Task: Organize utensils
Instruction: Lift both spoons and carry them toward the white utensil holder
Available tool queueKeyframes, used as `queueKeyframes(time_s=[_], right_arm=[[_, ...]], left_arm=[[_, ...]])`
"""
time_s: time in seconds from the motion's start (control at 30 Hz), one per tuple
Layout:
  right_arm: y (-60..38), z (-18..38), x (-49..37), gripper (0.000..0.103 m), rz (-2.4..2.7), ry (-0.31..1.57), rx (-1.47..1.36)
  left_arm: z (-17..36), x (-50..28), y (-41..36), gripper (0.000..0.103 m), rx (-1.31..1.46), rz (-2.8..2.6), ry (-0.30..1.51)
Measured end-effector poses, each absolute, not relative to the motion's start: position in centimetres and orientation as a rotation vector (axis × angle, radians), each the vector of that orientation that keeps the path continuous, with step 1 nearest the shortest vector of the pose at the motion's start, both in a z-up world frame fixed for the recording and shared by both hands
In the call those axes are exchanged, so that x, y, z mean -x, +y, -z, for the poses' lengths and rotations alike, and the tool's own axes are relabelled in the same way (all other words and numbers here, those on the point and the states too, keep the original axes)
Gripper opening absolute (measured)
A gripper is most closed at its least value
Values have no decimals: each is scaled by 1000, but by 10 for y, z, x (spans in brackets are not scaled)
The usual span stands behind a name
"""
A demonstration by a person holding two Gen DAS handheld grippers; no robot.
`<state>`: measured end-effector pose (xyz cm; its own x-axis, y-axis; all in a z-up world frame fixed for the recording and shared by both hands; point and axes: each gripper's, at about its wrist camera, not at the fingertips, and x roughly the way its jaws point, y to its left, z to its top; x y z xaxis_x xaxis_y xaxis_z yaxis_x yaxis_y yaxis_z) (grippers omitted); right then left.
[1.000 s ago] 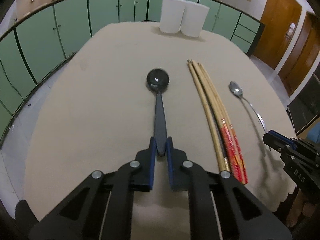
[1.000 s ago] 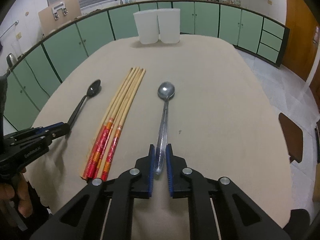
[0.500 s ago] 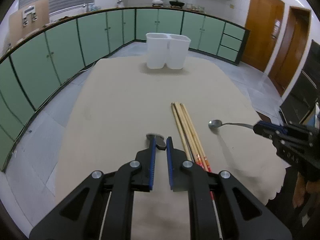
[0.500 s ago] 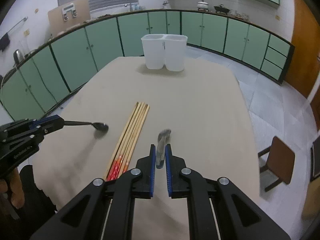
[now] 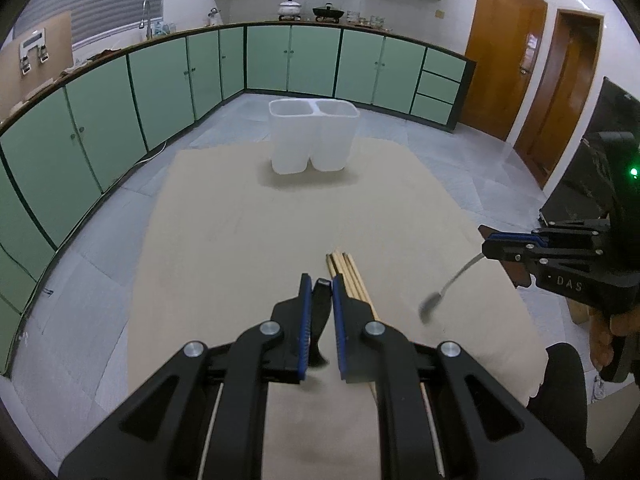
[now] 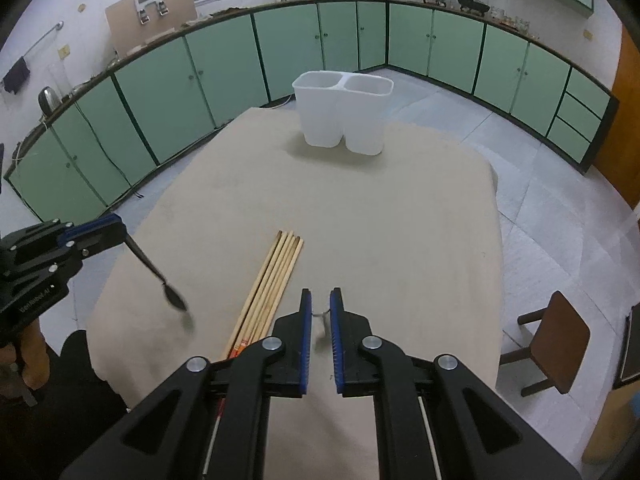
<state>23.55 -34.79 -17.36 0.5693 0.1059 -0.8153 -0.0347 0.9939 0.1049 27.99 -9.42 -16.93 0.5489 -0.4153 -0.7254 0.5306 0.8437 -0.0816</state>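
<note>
My left gripper [image 5: 319,285] is shut on the handle of a black spoon [image 5: 320,322], which hangs down between its blue pads above the table. From the right wrist view that black spoon [image 6: 160,276] dangles bowl-down from the left gripper [image 6: 120,232]. My right gripper [image 6: 319,300] is shut on a silver spoon [image 6: 320,314], mostly hidden between the pads. In the left wrist view the silver spoon [image 5: 446,290] droops from the right gripper [image 5: 486,246]. A bundle of wooden chopsticks [image 6: 276,276] lies on the beige tablecloth [image 6: 400,240]. A white two-compartment holder [image 6: 342,114] stands at the far end.
Green cabinets [image 6: 200,80] ring the room beyond the table. A wooden stool [image 6: 560,340] stands on the floor to the table's right. Brown doors [image 5: 508,64] lie at the far right. A person's hand [image 5: 604,344] holds the right gripper's handle.
Both grippers have risen from the table, lifting the black spoon and the silver spoon off the cloth; each spoon now hangs tilted downward. The chopsticks stay put.
</note>
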Motion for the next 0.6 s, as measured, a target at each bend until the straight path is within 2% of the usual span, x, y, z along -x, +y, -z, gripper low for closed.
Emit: queueKeyframes(time_s=[0.27,0.6], right_arm=[[-350,154,-260,9,-115,984,-50],[-359,106,-326,9,-122,942,-44]], left_arm=[[149,-307,-108,10,-161,587,805],[103,-386,-143,10,-167,592,776]])
